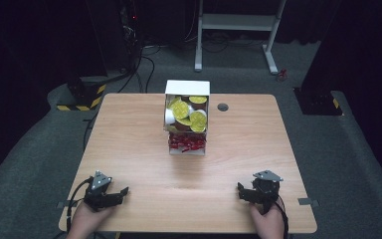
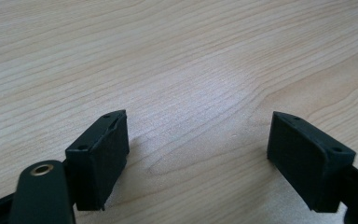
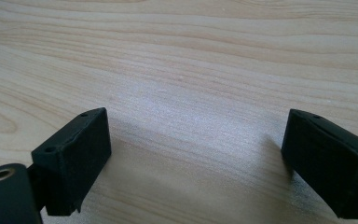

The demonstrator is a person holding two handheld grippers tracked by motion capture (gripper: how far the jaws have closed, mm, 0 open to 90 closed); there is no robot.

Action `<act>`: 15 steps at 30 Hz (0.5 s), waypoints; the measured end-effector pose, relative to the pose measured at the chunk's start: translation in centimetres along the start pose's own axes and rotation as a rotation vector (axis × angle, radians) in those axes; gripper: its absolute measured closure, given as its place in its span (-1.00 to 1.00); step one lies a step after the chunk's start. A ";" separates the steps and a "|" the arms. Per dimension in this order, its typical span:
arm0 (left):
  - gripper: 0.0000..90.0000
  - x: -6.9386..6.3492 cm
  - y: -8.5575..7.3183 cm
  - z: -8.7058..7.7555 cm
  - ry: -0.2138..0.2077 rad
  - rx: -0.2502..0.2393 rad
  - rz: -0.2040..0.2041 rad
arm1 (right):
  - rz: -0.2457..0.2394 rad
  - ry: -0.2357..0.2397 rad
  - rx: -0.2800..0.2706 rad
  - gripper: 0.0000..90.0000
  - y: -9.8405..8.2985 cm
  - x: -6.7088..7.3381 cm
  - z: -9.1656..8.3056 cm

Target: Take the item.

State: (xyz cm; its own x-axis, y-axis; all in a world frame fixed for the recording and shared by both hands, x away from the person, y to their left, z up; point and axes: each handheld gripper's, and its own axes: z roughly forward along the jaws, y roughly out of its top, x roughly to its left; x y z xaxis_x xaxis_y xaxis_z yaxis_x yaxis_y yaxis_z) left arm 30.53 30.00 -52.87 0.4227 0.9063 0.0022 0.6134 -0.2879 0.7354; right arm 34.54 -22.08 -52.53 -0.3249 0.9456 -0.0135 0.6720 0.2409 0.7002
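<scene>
A white box [image 1: 187, 88] stands at the middle back of the wooden table [image 1: 134, 149]. It holds several gold-foil coins [image 1: 191, 112] and white cups, with red shredded filler [image 1: 186, 144] at its near end. My left gripper [image 1: 121, 194] rests near the front left edge, held by a hand; its jaws stand wide apart over bare wood [image 2: 196, 126]. My right gripper [image 1: 241, 191] rests near the front right edge, also open, with only tabletop [image 3: 196, 135] between its jaws. Both grippers are well short of the box.
A small dark round grommet [image 1: 223, 107] sits in the table to the right of the box. Beyond the table are a white desk frame [image 1: 236, 30], cables on the floor and a black-and-yellow striped base [image 1: 82, 97].
</scene>
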 end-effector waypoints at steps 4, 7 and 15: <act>-0.53 0.0 0.0 0.0 0.003 -0.003 -0.003 | 0.001 0.000 0.000 -0.82 0.0 0.0 0.0; -0.53 0.0 -0.1 0.0 0.003 -0.004 -0.004 | 0.001 0.000 0.001 -0.82 0.0 0.0 0.0; -0.53 0.0 -0.2 -0.1 0.018 -0.010 -0.011 | -0.016 0.016 0.004 -0.82 0.0 -0.2 -0.1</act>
State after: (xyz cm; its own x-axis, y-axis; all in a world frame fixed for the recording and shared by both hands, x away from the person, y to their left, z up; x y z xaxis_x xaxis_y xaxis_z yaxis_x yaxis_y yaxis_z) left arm 30.38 30.04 -52.93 0.4036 0.9149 0.0057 0.6116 -0.2745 0.7420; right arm 34.53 -22.28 -52.51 -0.3462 0.9381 -0.0132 0.6693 0.2569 0.6972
